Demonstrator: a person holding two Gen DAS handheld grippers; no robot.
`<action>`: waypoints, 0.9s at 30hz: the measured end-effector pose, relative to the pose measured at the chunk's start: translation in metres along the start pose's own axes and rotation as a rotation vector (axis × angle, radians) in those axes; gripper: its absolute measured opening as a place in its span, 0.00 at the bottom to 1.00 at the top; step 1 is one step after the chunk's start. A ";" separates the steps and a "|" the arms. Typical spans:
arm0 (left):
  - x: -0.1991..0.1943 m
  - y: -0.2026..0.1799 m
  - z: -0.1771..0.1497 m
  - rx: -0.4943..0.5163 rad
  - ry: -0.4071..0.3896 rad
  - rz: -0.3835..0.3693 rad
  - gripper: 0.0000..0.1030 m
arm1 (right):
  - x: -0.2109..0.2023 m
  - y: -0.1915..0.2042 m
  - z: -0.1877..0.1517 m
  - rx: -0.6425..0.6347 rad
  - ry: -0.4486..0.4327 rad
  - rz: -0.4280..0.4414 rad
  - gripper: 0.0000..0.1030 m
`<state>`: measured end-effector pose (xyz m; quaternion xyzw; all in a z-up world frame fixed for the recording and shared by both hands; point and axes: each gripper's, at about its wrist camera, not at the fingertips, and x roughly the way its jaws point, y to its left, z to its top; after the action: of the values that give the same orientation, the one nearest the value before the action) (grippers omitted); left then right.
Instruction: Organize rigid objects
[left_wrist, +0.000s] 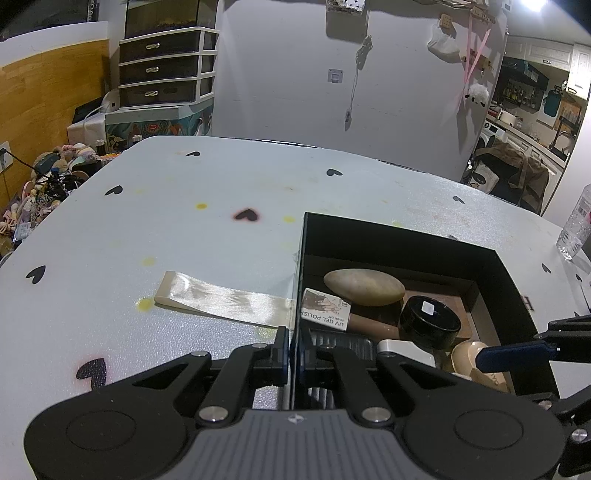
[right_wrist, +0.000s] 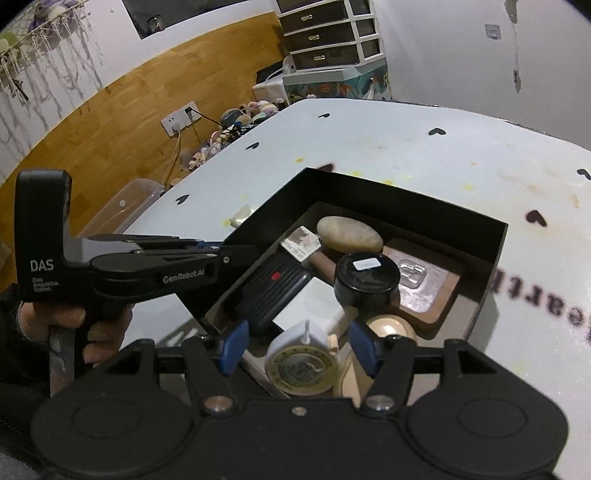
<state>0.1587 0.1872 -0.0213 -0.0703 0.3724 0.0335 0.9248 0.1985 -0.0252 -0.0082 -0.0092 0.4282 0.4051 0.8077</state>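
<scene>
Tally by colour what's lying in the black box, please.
Inside the black box, as far as distinguishable:
Black: 2 (round jar, ridged case)
Cream: 2 (stone, rounded piece)
White: 2 (gel polish pack, round case)
Brown: 2 (tray, wooden rod)
Total: 8

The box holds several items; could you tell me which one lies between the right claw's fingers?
The round tape measure, white-cased with a gold face, unlike the black jar and stone farther in.
</scene>
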 end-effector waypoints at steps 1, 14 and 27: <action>0.000 0.000 0.000 0.000 0.000 0.000 0.04 | 0.000 0.000 0.000 0.002 0.002 -0.002 0.60; 0.000 -0.001 0.000 0.000 0.000 0.000 0.04 | -0.002 -0.002 -0.001 0.009 -0.003 -0.014 0.60; 0.000 -0.001 0.000 0.001 0.000 0.000 0.04 | -0.033 0.005 0.006 -0.005 -0.146 -0.068 0.62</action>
<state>0.1588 0.1867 -0.0212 -0.0700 0.3724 0.0332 0.9248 0.1892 -0.0412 0.0202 0.0037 0.3668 0.3780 0.8500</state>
